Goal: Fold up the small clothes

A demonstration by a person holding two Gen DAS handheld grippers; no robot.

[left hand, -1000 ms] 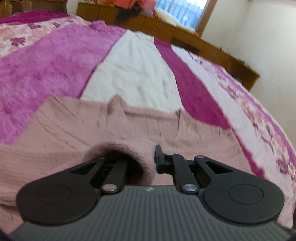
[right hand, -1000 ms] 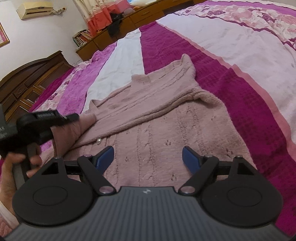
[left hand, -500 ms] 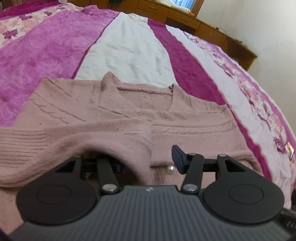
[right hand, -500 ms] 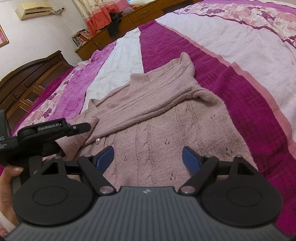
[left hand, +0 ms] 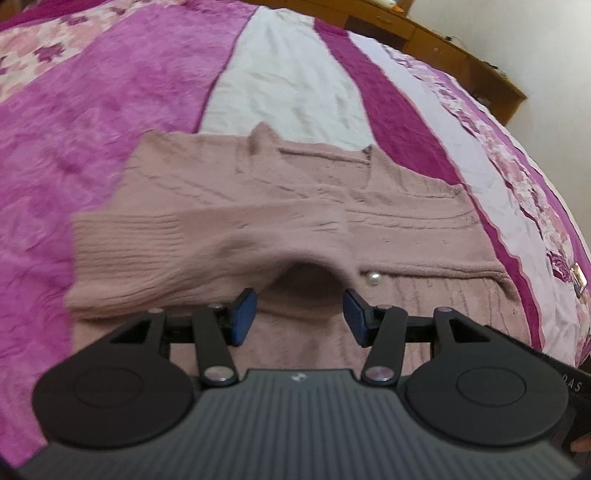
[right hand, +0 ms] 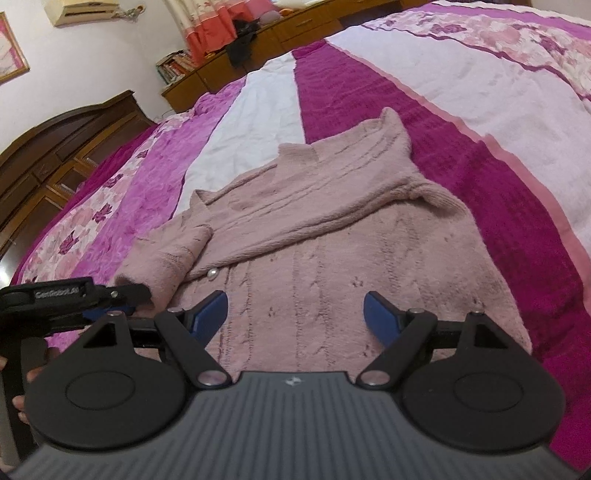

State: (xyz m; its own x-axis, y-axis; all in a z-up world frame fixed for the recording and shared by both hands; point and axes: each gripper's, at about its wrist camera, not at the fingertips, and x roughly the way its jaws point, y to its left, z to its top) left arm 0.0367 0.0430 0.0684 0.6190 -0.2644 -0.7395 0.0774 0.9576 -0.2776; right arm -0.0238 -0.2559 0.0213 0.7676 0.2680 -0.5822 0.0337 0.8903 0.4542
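Observation:
A small dusty-pink knitted cardigan (right hand: 332, 236) with a pearl button (right hand: 212, 274) lies flat on the bed. Both sleeves are folded across its chest. The left sleeve's cuff (left hand: 147, 254) lies just ahead of my left gripper (left hand: 299, 317), which is open and empty, its blue pads just clear of the cuff. My right gripper (right hand: 295, 317) is open and empty, low over the cardigan's lower body. The left gripper also shows at the left edge of the right wrist view (right hand: 110, 295).
The bed has a magenta, white and floral-striped blanket (right hand: 461, 122). A dark wooden headboard (right hand: 62, 147) stands at the left in the right wrist view. Low wooden cabinets (right hand: 295, 29) with clothes and books on them line the far wall.
My left gripper let go of the sleeve cuff, opened and drew back from it. The cuff now rests on the cardigan's front. The right gripper stayed open, nearly still.

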